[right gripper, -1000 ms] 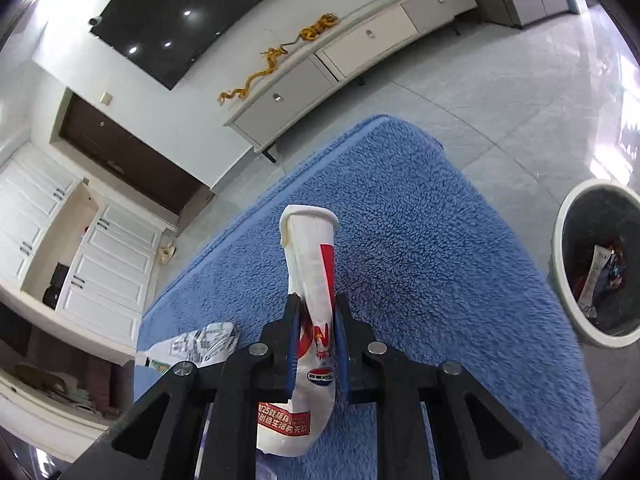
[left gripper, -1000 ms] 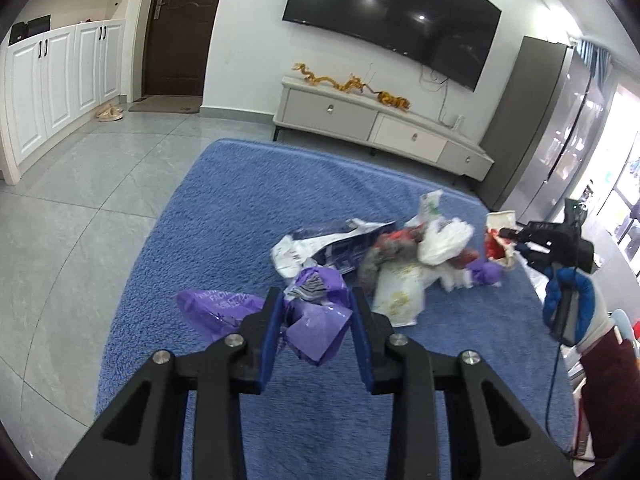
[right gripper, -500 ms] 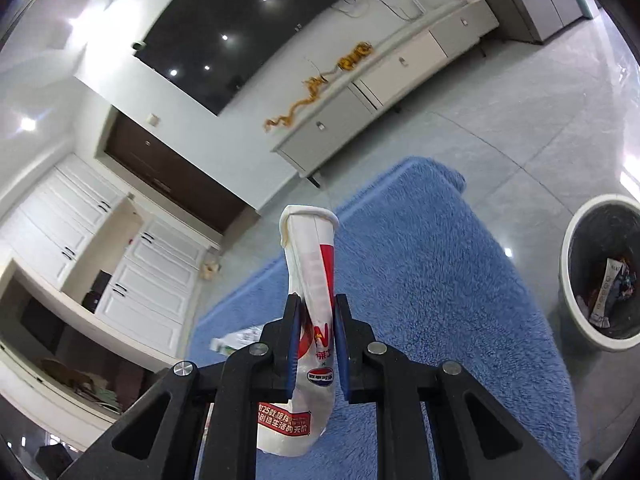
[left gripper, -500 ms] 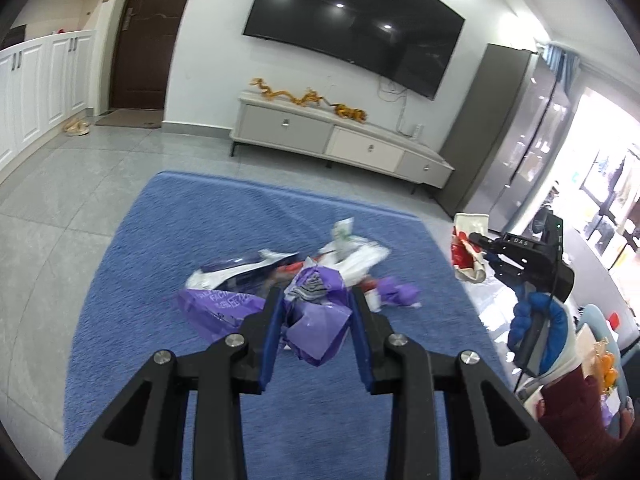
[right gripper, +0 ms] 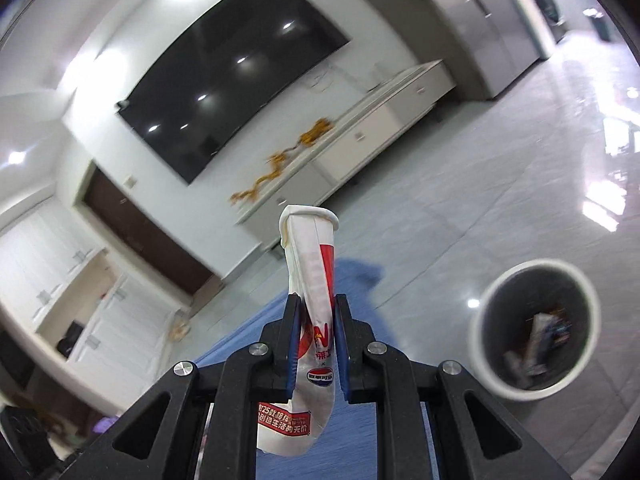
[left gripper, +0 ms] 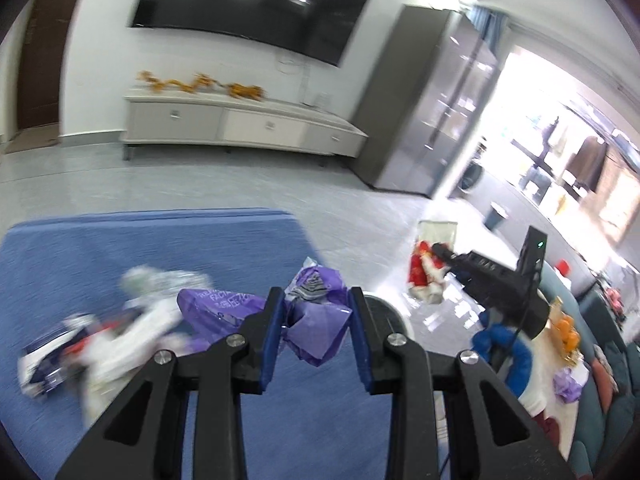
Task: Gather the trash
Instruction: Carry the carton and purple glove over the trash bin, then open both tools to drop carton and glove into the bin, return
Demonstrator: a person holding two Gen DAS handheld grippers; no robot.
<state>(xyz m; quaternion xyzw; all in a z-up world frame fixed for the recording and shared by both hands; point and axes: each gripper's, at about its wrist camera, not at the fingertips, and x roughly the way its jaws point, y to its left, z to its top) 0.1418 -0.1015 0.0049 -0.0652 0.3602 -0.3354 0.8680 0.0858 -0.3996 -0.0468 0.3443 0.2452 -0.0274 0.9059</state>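
Trash is in both grips: left gripper (left gripper: pixel 316 332) clamps a crumpled purple plastic bag (left gripper: pixel 316 320), light and limp; right gripper (right gripper: pixel 317 340) pinches a flattened paper cup (right gripper: pixel 314 320) mid-body, bin (right gripper: pixel 534 326) near right.

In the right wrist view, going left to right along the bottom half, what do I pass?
White cabinets → crushed paper cup clamped in the right hand-held gripper → trash bin with litter inside.
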